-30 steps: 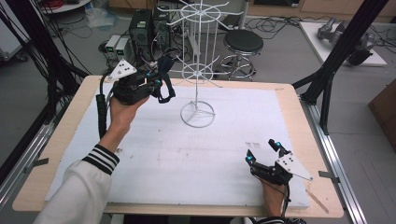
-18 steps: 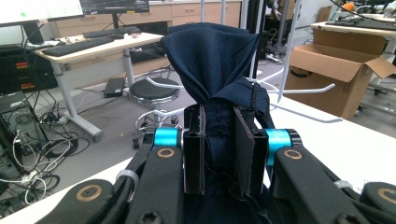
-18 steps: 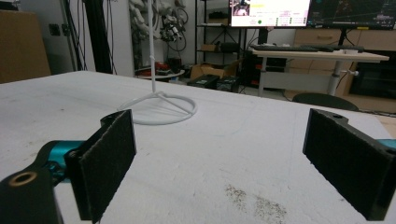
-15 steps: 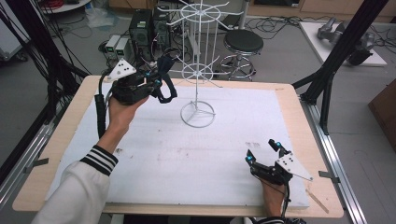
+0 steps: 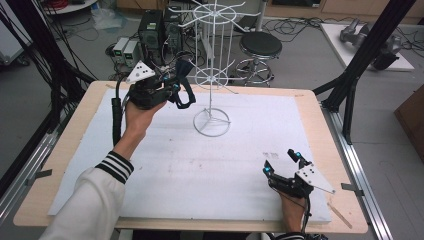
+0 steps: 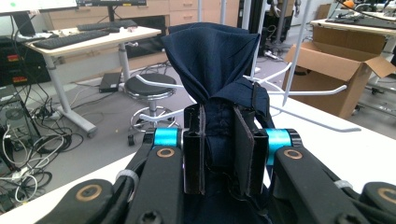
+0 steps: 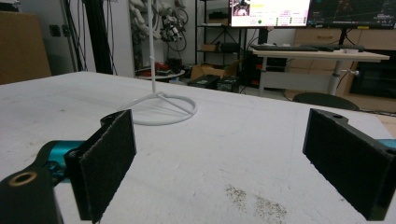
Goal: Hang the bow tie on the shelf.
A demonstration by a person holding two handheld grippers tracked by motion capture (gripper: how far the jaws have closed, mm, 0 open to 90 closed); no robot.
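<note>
1. Since the earlier frames almost nothing has shifted: the left gripper (image 5: 176, 86) stays raised by the rack with its load, and the right gripper (image 5: 281, 166) rests in the same near-right spot on the table.
2. Nearest, the right gripper lies low on the white table cover (image 5: 165, 175), jaws spread wide with nothing between them; its own view shows bare cover between the pads and the rack's ring base (image 7: 159, 111) farther off.
3. Farther in, the left gripper is held up off the table at the far left, jaws closed on a dark navy cloth (image 6: 215, 60). The cloth bunches between the pads and stands up above them; part of it hangs below the gripper in the high view.
4. Beyond it stands the white wire rack (image 5: 214, 75), its lower arms (image 6: 308, 92) just behind the cloth and apparently not yet touching it.
5. Judged from this, the pick-up is done and the carry is nearly done; draping or hooking the cloth on an arm, then releasing, is left.
</note>
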